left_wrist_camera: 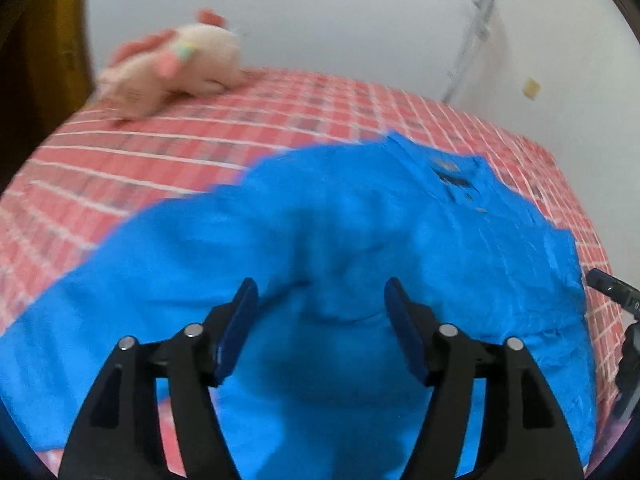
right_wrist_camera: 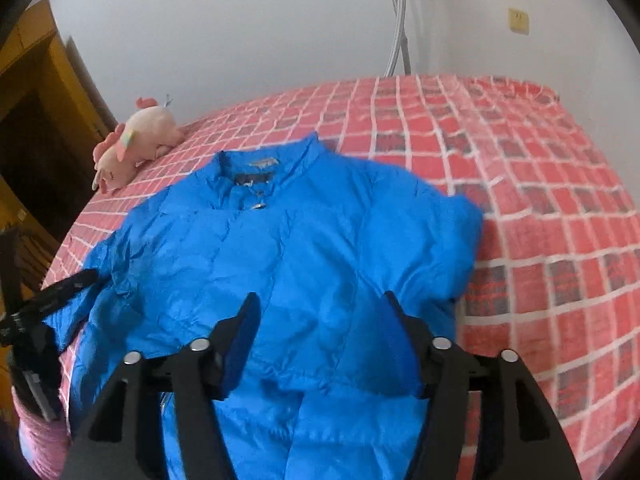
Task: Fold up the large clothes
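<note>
- Blue padded jacket: spread front-up on the bed, collar toward the far wall, zip closed at the neck, sleeves folded in over the body.
- Bed cover: red with a white grid, lying under the whole jacket.
- Right gripper: black arms with blue pads, seen from behind, above the jacket's lower half; its jaws stand apart with nothing between them.
- Left gripper: a black finger at the left edge, by the jacket's folded left side; whether it touches the cloth cannot be told.
- Pink plush toy: lying on the cover near the far left corner, well apart from the jacket's collar.
- White wall: behind the bed.
</note>
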Tool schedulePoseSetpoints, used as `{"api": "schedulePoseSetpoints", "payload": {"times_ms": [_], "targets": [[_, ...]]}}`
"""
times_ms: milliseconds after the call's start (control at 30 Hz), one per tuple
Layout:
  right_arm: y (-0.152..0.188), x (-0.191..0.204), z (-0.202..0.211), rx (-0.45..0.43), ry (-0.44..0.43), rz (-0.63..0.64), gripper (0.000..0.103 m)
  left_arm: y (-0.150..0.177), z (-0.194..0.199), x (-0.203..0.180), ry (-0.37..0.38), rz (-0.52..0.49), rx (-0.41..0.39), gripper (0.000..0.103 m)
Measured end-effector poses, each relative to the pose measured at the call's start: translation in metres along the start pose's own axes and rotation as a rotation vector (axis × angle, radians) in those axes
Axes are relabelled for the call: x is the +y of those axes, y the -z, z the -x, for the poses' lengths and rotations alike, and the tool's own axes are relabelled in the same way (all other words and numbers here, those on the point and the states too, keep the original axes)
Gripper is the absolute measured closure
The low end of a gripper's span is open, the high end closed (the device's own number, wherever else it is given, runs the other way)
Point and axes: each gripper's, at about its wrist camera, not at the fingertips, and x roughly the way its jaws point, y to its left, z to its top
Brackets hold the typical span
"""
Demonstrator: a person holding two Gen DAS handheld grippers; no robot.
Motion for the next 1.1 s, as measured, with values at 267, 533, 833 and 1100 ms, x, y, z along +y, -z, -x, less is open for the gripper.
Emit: {"api": "schedulePoseSetpoints", "payload": {"times_ms": [267,533,833,1100], "targets": [[0.006,0.017,-0.01,0.064,-0.02,0.043,0.031,0.062,0.088,0.166,-0.391,0.212,-0.005,0.015],[0.01,0.022,-0.021,0.102,-0.033,0.051,0.031,0.135,0.151,0.323,-0.56,0.557,0.04,0.013],[0.014,0.022,-0.021,0.111,-0.033,0.048,0.031,0.146,0.119,0.361,-0.351,0.658,0.07,0.013],[0.013,0.018,-0.019,0.109,-0.03,0.039,0.031,0.14,0.116,0.348,-0.346,0.665,0.041,0.065]]}}
